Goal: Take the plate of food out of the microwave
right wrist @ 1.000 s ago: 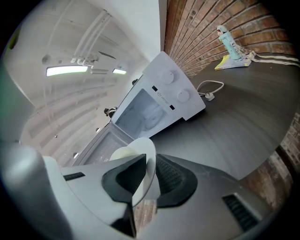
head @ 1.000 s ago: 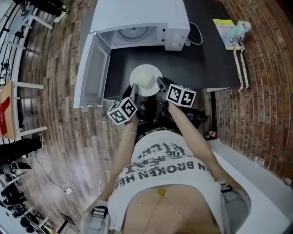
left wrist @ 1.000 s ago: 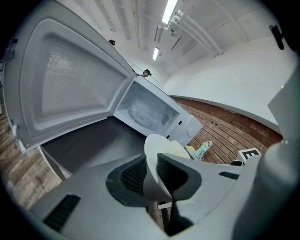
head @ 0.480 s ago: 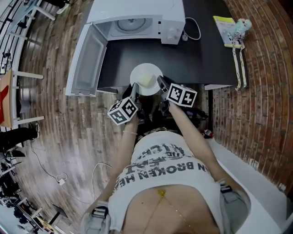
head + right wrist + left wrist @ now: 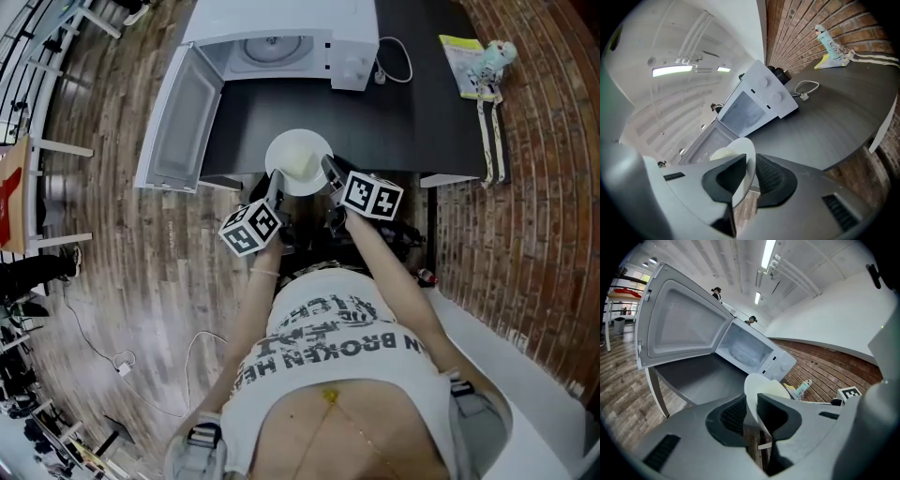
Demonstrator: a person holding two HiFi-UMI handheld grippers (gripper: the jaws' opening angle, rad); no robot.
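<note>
A white plate (image 5: 300,161) with pale yellow food hangs level over the front edge of the dark table (image 5: 412,112), out of the microwave (image 5: 281,37). My left gripper (image 5: 275,185) is shut on the plate's left rim (image 5: 752,392). My right gripper (image 5: 330,172) is shut on its right rim (image 5: 746,161). In both gripper views the rim sits between the ribbed pads (image 5: 733,414) (image 5: 766,177). The microwave door (image 5: 180,117) stands wide open to the left, and the cavity with its glass turntable (image 5: 270,47) holds nothing else.
A yellow booklet with a small tube (image 5: 472,62) and a strap (image 5: 494,127) lie at the table's right end. A white cable (image 5: 394,58) curls beside the microwave. A brick wall (image 5: 544,187) runs along the right, with wooden floor (image 5: 122,281) on the left.
The microwave and table have slid up and away in the head view, so the held plate now lies farther from the cavity. Both grips are unchanged.
</note>
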